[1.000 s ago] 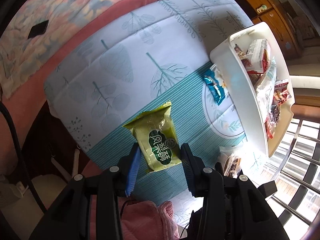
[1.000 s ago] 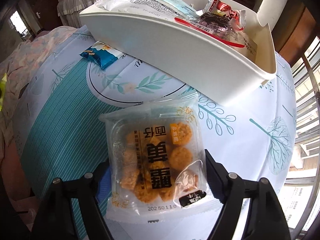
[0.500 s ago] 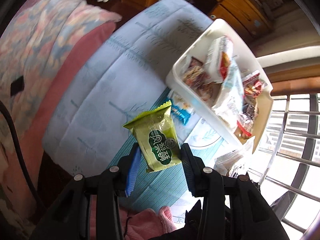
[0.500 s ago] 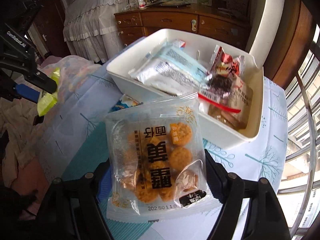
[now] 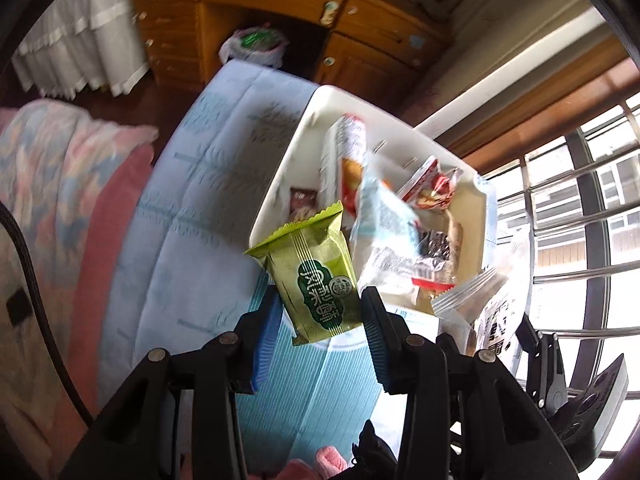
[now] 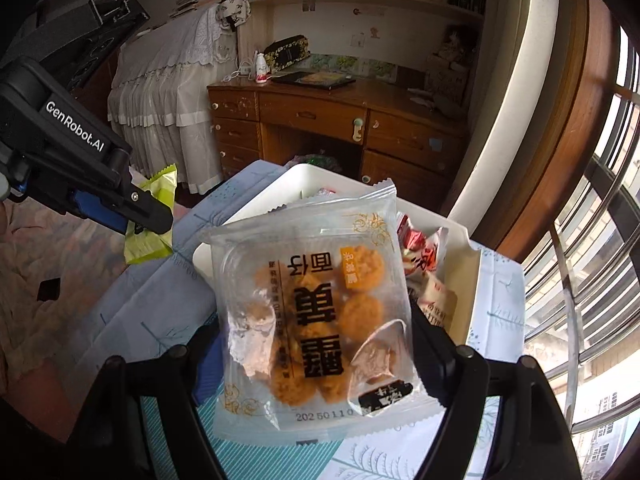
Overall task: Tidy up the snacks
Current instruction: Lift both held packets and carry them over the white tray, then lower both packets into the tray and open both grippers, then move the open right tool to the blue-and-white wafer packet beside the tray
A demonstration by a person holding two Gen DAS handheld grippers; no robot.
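My left gripper [image 5: 320, 312] is shut on a green snack packet [image 5: 316, 276], held in the air over the near corner of the white bin [image 5: 280, 184]. The bin holds several wrapped snacks [image 5: 400, 216]. In the right wrist view my right gripper [image 6: 316, 344] is shut on a clear pack of round orange biscuits [image 6: 316, 304], which hangs in front of the white bin [image 6: 248, 212]. The left gripper [image 6: 148, 216] with its green packet [image 6: 154, 224] shows at the left of that view. The biscuit pack [image 5: 492, 312] also appears at the lower right of the left wrist view.
The bin sits on a table with a pale blue leaf-print cloth [image 5: 208, 208]. A bed with a pink floral blanket [image 5: 52, 184] lies to the left. A wooden desk with drawers [image 6: 320, 120] stands behind the table. A barred window [image 6: 592, 280] is on the right.
Both grippers have risen with their packs and now hang higher above the bin. The left gripper has rolled and moved toward the bin, so the bin's inside now shows.
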